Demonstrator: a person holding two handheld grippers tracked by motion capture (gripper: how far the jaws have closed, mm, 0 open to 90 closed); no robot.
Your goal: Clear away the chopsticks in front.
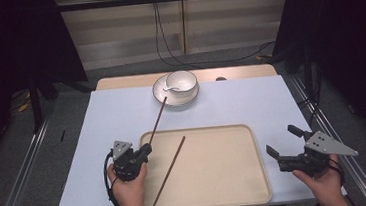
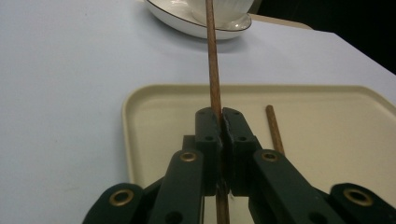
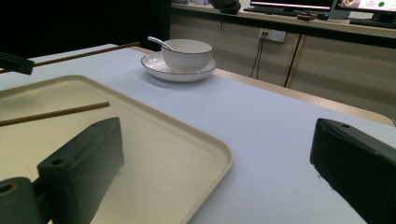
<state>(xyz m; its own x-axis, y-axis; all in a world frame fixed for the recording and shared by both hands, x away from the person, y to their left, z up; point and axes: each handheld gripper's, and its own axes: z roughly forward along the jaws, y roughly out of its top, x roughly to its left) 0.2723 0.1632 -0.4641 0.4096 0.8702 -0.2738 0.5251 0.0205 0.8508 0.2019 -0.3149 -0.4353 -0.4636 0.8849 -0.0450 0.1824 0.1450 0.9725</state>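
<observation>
Mid-carry: left claw point(image 1: 146, 150) clamped on one chopstick point(image 1: 158, 118), held over the tray's point(image 1: 257, 176) left edge with its far tip near the saucer point(image 1: 161, 92) under the bowl point(image 1: 181, 81). Second chopstick point(image 1: 169, 172) lying diagonally in the tray. Right claw point(image 1: 284, 144) wide open, empty, beside the tray's right edge on the worktop point(image 1: 251, 102). Next, probably: lower alongside the mate, then release

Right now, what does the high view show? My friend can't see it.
The left gripper pinches a brown chopstick that points toward a white bowl on a plate. A second chopstick lies on a beige tray, and the right gripper waits open beside it.
</observation>
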